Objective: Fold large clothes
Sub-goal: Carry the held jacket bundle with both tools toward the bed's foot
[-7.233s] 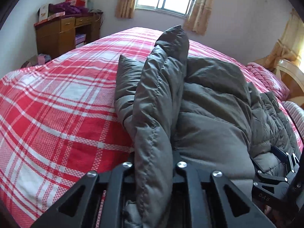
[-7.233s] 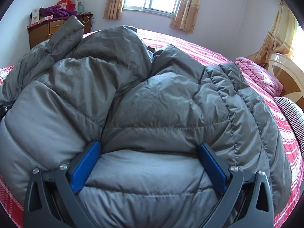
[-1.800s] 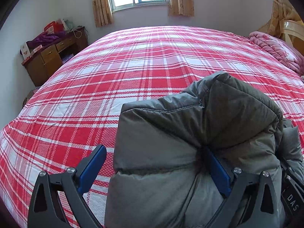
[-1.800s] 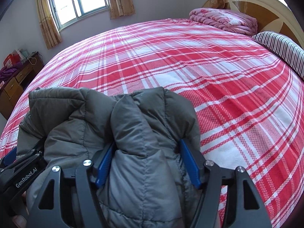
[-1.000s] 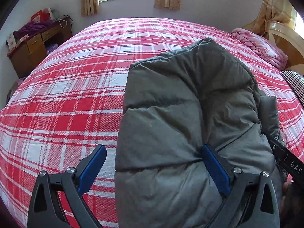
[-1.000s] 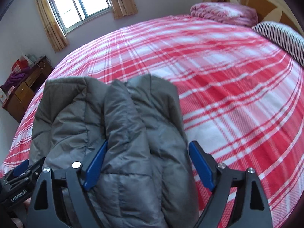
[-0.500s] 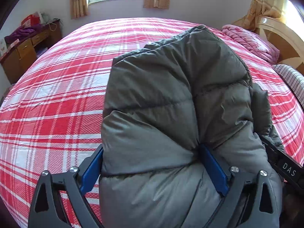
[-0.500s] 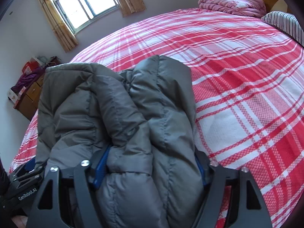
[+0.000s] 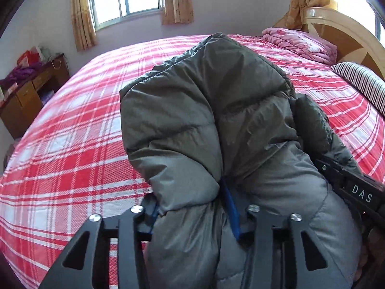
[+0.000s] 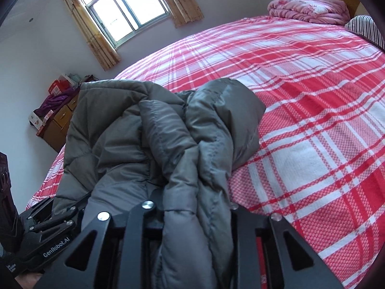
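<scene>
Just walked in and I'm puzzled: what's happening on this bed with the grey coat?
A person is folding a grey puffer jacket on a bed with a red plaid sheet, using hand-held tongs. The left tongs and right tongs have both just been closing and now pinch bunched folds of the jacket at its near edge.

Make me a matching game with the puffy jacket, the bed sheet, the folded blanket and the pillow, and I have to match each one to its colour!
Things:
1. puffy jacket
2. bed sheet
3. folded blanket
4. pillow

Colours:
A. pink
B. black and white stripes
C. grey
D. red and white checks

Pairs: 1-C, 2-D, 3-A, 4-B
</scene>
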The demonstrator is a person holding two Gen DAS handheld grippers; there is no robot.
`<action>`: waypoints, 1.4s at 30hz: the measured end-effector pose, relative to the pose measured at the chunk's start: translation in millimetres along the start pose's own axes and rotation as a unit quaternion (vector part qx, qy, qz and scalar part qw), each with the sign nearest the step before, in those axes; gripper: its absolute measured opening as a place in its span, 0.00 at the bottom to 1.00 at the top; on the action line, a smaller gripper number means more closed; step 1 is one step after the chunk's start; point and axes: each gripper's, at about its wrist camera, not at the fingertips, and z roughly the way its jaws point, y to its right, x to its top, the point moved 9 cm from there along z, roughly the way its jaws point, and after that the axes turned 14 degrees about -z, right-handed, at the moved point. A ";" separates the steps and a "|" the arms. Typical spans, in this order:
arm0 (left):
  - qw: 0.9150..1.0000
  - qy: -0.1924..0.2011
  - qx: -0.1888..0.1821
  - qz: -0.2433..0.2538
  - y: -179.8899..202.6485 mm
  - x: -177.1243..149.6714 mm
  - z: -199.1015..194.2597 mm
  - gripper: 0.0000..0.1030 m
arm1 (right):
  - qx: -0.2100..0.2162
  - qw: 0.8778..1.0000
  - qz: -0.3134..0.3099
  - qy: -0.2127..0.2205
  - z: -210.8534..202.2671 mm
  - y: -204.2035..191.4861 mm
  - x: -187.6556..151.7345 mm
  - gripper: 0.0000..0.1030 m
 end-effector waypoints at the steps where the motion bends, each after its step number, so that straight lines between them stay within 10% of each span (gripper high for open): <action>1: 1.000 0.006 0.004 0.008 0.3 0.3 -3.4 0.28 | -0.001 1.000 -0.002 0.003 -2.1 -1.0 0.9 0.23; 20: 0.990 0.124 0.058 -0.016 -116.3 40.1 -145.8 0.17 | 0.105 0.988 -0.064 0.095 -53.5 -139.8 47.4 0.20; 42: 0.973 0.137 0.138 -0.123 -312.5 6.8 -206.8 0.17 | 0.209 0.960 -0.180 0.052 2.5 -347.6 49.7 0.19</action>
